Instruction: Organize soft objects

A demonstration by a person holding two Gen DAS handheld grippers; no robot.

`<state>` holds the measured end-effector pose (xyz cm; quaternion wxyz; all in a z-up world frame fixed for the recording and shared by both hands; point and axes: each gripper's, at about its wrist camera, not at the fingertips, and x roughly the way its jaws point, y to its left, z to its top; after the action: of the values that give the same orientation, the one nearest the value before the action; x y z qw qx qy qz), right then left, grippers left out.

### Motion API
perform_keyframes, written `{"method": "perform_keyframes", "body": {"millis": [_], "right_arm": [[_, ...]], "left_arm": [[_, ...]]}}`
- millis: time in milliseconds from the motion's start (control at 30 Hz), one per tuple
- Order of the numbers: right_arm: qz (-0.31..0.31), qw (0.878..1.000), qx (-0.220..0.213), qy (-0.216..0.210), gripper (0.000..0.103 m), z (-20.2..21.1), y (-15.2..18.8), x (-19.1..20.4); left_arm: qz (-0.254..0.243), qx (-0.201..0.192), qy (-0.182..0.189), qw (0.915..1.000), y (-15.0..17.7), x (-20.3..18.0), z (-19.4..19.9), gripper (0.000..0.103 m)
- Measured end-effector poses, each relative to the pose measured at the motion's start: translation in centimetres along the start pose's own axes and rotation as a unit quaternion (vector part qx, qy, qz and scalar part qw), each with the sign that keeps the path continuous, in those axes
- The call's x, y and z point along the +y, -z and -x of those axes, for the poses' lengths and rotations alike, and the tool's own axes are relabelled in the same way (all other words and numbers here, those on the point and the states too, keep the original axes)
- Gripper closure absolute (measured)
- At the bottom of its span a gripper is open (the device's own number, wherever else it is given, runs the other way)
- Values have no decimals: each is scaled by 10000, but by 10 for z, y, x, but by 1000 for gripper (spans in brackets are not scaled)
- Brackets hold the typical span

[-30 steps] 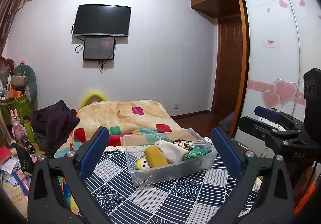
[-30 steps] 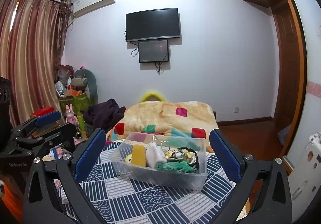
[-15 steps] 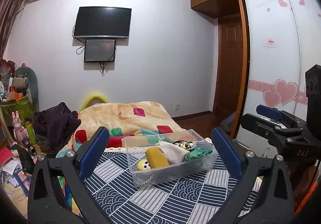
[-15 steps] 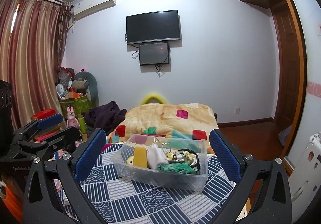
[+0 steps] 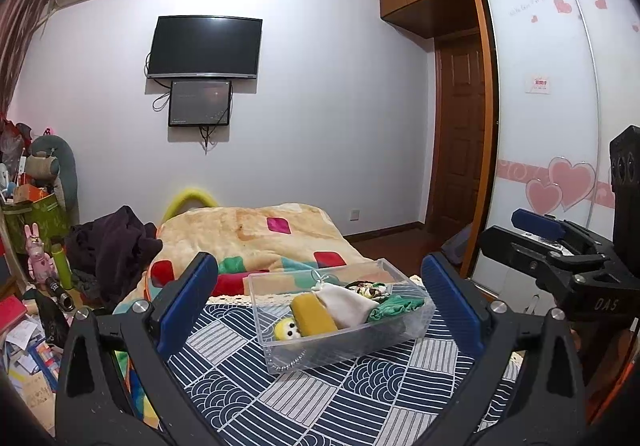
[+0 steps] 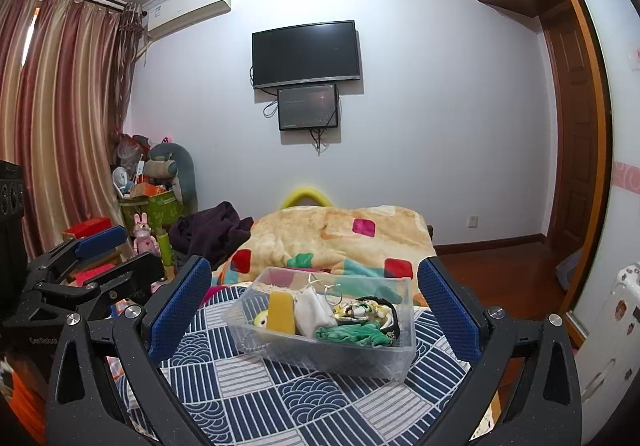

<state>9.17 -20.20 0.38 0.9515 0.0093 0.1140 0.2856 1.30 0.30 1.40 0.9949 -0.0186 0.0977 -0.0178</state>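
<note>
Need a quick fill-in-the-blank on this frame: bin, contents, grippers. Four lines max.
1. The soft items sit inside a clear plastic ____ on the patterned cloth.
2. The green cloth lies at the bin's ____ end, seen from the right wrist.
3. Both the left gripper and the right gripper are ____ and hold nothing.
4. The white pouch lies between the green cloth and the ____ item.

Missing words: bin; right; open; yellow
</note>
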Motion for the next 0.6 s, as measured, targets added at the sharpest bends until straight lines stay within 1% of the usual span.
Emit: {"method": "perform_keyframes", "body": {"millis": [133,233,433,600], "right_arm": [[-36,10000,14,7,0,0,-2,-1],[-37,10000,15,-7,0,0,-2,-1],[-41,10000,28,5,0,-1,-3,-1],[-43,10000,42,15,0,0,-3,-1]], "left_arm": [[28,38,17,10000,0,1,-1,0],[48,-3,-27,10000,1,1,0,0],[16,55,53,10000,2,1,-2,0],[141,66,108,9998,2,3,-1,0]]}}
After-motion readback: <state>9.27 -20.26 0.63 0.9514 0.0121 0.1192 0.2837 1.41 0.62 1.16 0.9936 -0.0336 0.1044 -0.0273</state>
